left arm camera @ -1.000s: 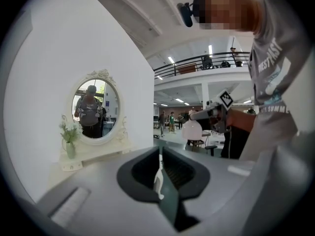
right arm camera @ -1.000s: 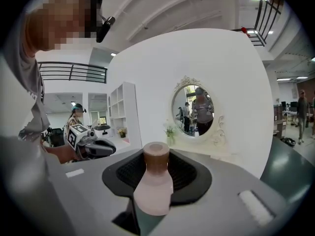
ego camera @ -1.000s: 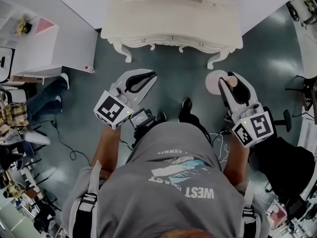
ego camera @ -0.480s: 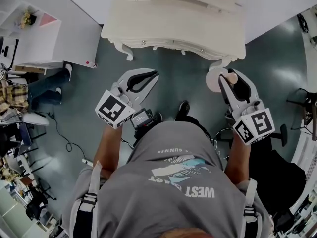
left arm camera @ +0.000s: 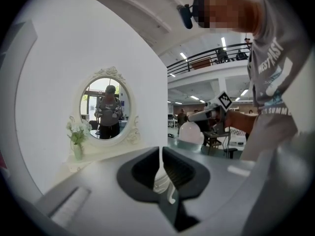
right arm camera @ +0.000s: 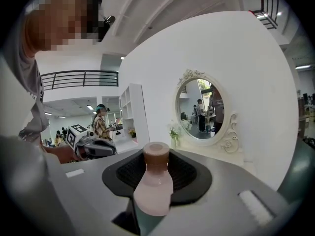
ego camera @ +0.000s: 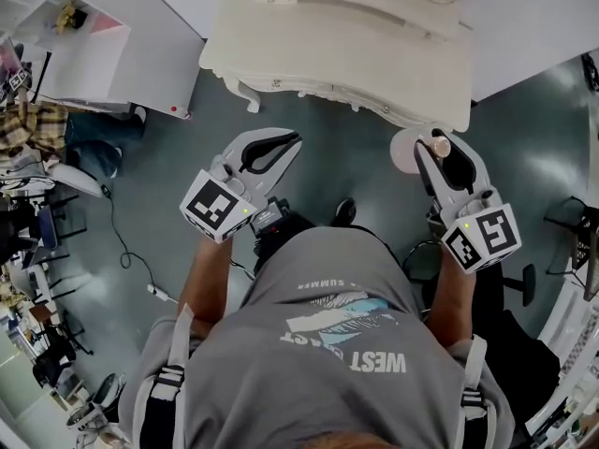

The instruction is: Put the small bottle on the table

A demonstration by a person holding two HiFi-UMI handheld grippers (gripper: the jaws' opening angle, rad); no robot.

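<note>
The small pink bottle [ego camera: 410, 150] with a brown cap [right arm camera: 156, 155] is held sideways between the pads of my right gripper [ego camera: 440, 154], which is shut on it, just short of the front right corner of the cream dressing table [ego camera: 346, 36]. In the right gripper view the bottle [right arm camera: 153, 188] fills the jaws of the right gripper [right arm camera: 156, 168], and the table top [right arm camera: 216, 154] with its oval mirror [right arm camera: 199, 109] lies ahead. My left gripper [ego camera: 269, 148] hangs over the floor before the table, and the left gripper view shows my left gripper [left arm camera: 162, 154] shut with nothing in it.
A vase of flowers [left arm camera: 77, 144] stands on the table left of the mirror [left arm camera: 106, 109]. A white shelf unit [ego camera: 94, 54] is at the left, with a seated person [ego camera: 37, 129] and floor cables [ego camera: 122, 251] beside it. An office chair [ego camera: 524, 283] is at the right.
The dressing table has come closer in the head view, and its front right corner now sits right at the bottle. Both grippers keep the same pose, with the bottle still held.
</note>
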